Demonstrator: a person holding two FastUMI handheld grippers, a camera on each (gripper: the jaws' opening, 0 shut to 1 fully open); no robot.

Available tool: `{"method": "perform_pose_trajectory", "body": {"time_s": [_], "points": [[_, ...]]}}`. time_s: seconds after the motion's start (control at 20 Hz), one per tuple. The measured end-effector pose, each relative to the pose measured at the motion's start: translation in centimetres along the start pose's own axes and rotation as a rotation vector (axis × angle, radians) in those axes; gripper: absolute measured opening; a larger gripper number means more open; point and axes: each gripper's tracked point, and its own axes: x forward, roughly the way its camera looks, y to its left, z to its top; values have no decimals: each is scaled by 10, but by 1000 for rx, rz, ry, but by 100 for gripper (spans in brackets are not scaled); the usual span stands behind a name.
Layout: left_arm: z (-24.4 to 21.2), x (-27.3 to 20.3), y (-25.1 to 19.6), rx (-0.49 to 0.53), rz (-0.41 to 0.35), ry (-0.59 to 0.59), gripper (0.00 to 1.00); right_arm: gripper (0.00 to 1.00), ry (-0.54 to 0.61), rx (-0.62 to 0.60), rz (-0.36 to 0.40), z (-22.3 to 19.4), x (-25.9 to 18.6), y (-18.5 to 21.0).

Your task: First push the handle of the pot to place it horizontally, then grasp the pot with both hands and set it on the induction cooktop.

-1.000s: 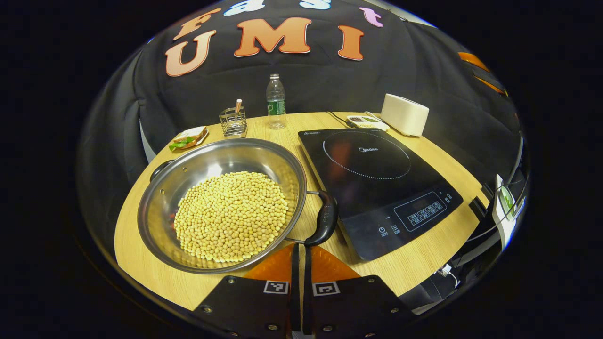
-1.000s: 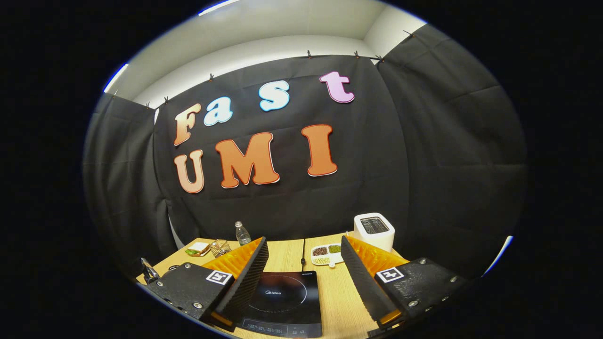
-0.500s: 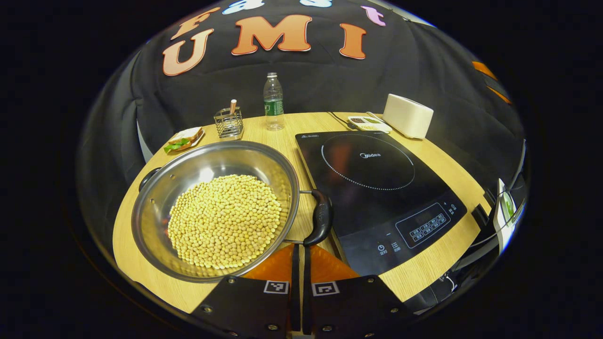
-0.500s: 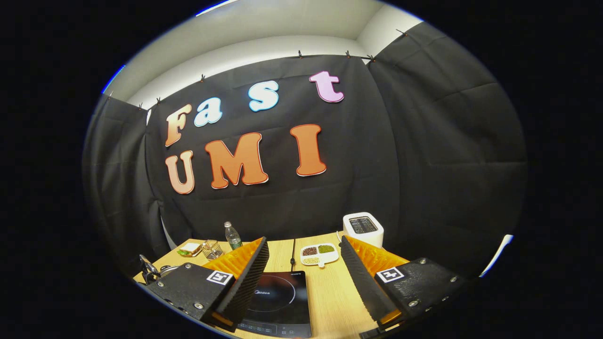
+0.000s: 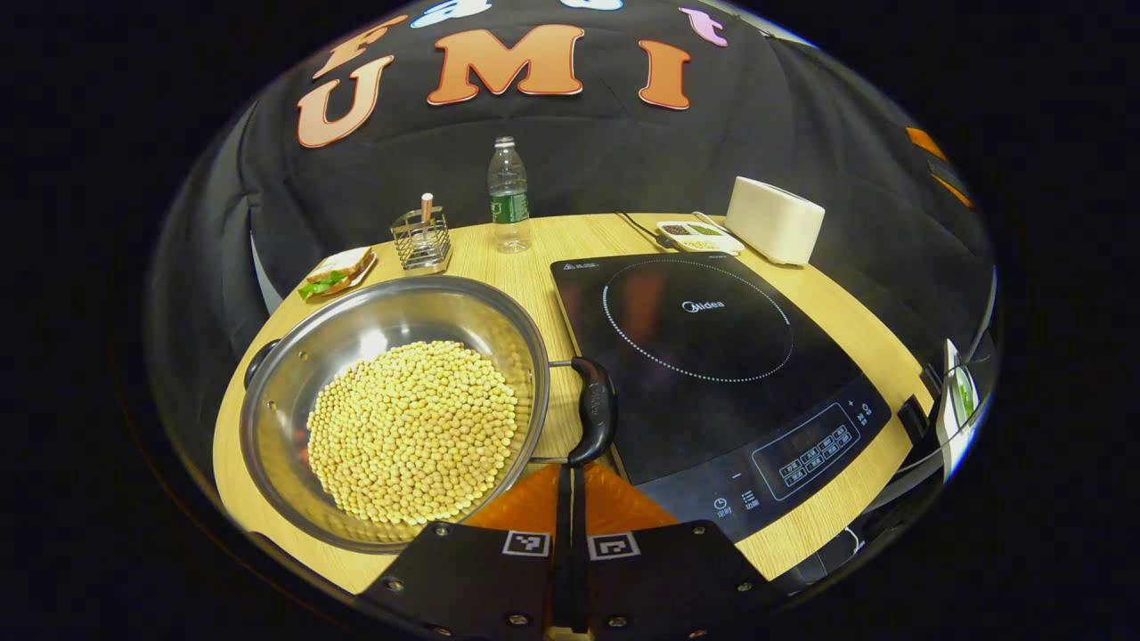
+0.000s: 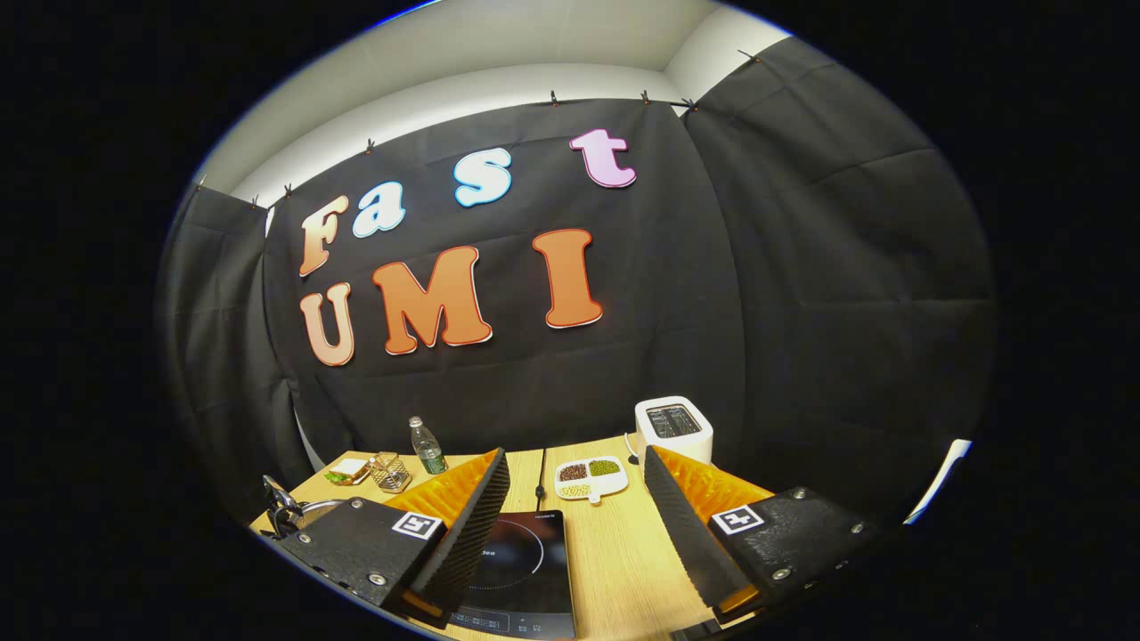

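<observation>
While its two fingers are pressed together with nothing between them, the left gripper point(image 5: 570, 485) sits at the near table edge with its tip right at the pot's near handle point(image 5: 595, 409); whether it actually touches cannot be told. That black handle lies in the narrow gap between the pot point(image 5: 392, 401) and the induction cooktop point(image 5: 704, 356), close to the cooktop's left edge. The steel pot rests on the wooden table point(image 5: 570, 240) to the left of the cooktop, filled with a wide heap of soybeans point(image 5: 414, 432); its second handle point(image 5: 258, 361) peeks out at the far-left rim. Beyond it stand a wire holder point(image 5: 421, 239), a plate with a sandwich point(image 5: 334, 271) and a water bottle point(image 5: 508, 196); a divided dish point(image 5: 699, 233) and a white toaster point(image 5: 775, 220) sit behind the cooktop.

The right gripper point(image 6: 574, 516) hovers high above the cooktop's right side, jaws spread wide and empty.

The risks, as I judge them: a push with closed fingers could slip off the rounded handle, or drive it against the cooktop and jam. A sharp shove could slide the whole pot and spill beans over the shallow rim. Later, an uneven two-handed lift would tilt the load.
</observation>
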Motion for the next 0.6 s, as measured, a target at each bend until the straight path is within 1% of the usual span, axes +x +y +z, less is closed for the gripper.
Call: {"method": "perform_pose_trajectory", "body": {"time_s": [0.25,0.6], "points": [[7,9,-3,4,-12,4,1,94,-2,-18,-17,-2,7,-5],[14,20,-6,14,-19,9,1,94,14,-17,-23,-7,17,-7]]}}
